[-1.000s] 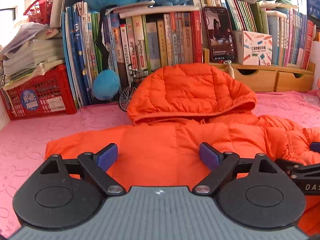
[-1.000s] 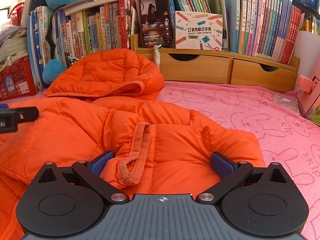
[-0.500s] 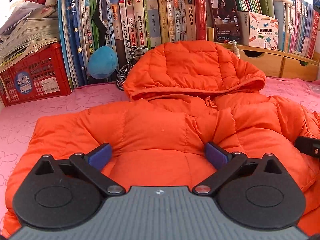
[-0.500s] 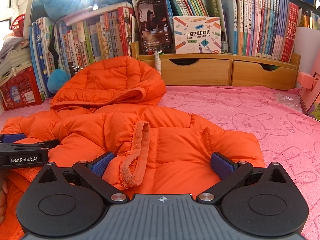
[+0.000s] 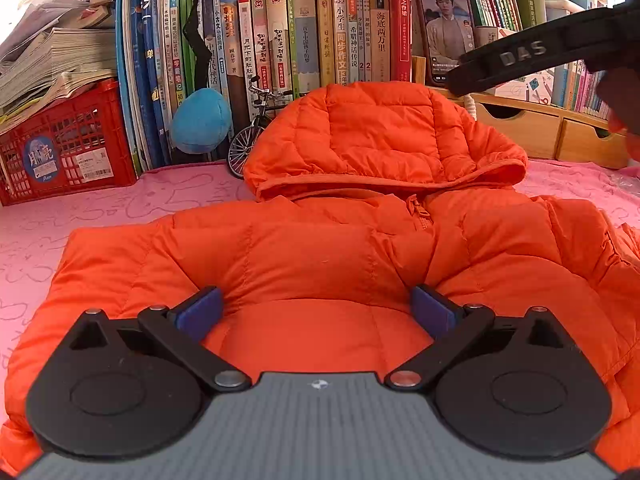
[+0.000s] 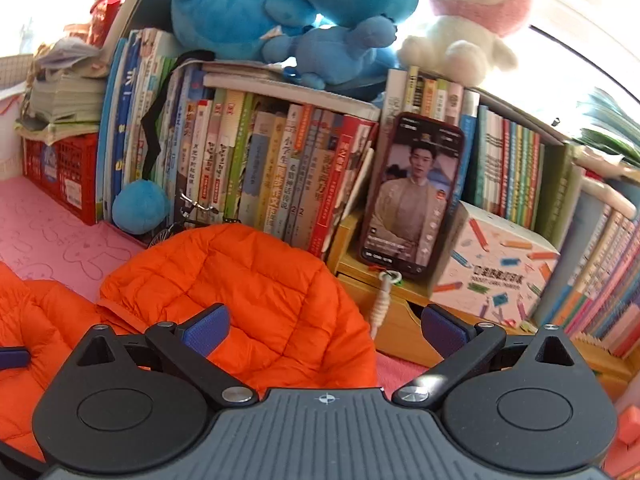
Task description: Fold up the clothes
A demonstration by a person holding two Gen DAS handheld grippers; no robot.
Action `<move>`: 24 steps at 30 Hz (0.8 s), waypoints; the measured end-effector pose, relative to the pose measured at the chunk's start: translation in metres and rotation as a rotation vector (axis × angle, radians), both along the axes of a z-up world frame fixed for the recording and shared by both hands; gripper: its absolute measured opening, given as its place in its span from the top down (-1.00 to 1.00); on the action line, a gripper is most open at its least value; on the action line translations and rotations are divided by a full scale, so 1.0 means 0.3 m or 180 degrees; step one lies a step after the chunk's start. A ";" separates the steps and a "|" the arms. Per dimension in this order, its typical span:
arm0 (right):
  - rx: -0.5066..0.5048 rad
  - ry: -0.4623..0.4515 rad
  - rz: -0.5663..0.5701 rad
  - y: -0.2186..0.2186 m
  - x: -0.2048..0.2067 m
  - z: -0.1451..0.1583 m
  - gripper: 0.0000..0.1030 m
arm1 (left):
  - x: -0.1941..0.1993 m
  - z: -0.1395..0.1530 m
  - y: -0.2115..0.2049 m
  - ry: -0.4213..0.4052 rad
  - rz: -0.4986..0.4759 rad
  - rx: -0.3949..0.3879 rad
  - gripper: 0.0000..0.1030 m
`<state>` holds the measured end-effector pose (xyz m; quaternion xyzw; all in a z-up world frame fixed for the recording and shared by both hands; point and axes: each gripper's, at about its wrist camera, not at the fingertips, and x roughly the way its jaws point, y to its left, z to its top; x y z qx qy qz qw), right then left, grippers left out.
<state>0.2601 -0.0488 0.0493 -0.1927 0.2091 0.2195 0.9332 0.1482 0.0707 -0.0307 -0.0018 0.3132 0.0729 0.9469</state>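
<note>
An orange puffer jacket [image 5: 320,248] lies flat on the pink cloth, its hood [image 5: 384,132] toward the books. My left gripper [image 5: 316,312] stands wide open low over the jacket's body, blue pads apart and pinching nothing. My right gripper [image 6: 324,328] is open too, raised above the hood [image 6: 248,292] and tilted, with nothing between its pads. One black finger of the right gripper [image 5: 532,56] crosses the upper right of the left wrist view. A left fingertip [image 6: 12,358] shows at the left edge of the right wrist view.
A row of books [image 5: 304,40] and a propped phone [image 6: 412,196] stand behind the jacket. A red crate [image 5: 64,144], a blue ball [image 5: 202,120], a model bicycle [image 5: 252,136], wooden drawers [image 5: 532,128] and plush toys [image 6: 304,12] line the back. The pink cloth [image 5: 80,208] covers the table.
The right gripper left the folded sleeve, rose and swung toward the hood, rolling as it went. The left gripper stayed over the jacket body with its jaws slightly wider.
</note>
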 end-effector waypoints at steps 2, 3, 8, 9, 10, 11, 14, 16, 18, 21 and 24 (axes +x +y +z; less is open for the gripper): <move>-0.0119 0.0073 0.0063 0.079 0.065 -0.036 -1.00 | 0.000 0.000 0.002 0.0002 -0.0004 -0.0012 -0.98; -0.0131 0.0107 0.0059 0.099 0.096 -0.048 -1.00 | 0.000 0.000 0.003 0.0003 -0.0006 -0.0017 -0.98; 0.0045 0.0249 -0.0144 0.148 0.250 -0.090 -1.00 | 0.002 0.001 0.011 0.0013 -0.0022 -0.0056 -0.99; 0.0097 0.0273 -0.0177 0.146 0.274 -0.095 -1.00 | 0.003 0.000 0.011 0.0015 -0.0024 -0.0058 -0.99; 0.0149 0.0297 -0.0210 0.145 0.298 -0.100 -1.00 | 0.003 0.000 0.011 0.0016 -0.0026 -0.0059 -0.99; 0.0154 0.0319 -0.0231 0.147 0.318 -0.108 -1.00 | 0.003 -0.002 0.011 0.0018 -0.0028 -0.0058 -0.99; 0.0170 0.0463 -0.0245 0.150 0.369 -0.135 -0.84 | 0.007 -0.007 0.013 0.0022 -0.0037 -0.0078 -1.00; 0.0195 0.0623 -0.0213 0.149 0.397 -0.153 -0.36 | 0.009 -0.009 0.014 0.0026 -0.0040 -0.0098 -1.00; 0.0137 0.0635 -0.0212 0.152 0.391 -0.159 0.42 | 0.010 -0.011 0.016 0.0028 -0.0042 -0.0111 -1.00; 0.0090 0.0510 -0.0178 0.150 0.356 -0.144 0.67 | 0.014 -0.011 0.022 0.0032 -0.0047 -0.0143 -1.00; 0.0101 0.0248 -0.0094 0.138 0.281 -0.089 0.74 | 0.016 -0.011 0.025 0.0032 -0.0050 -0.0165 -1.00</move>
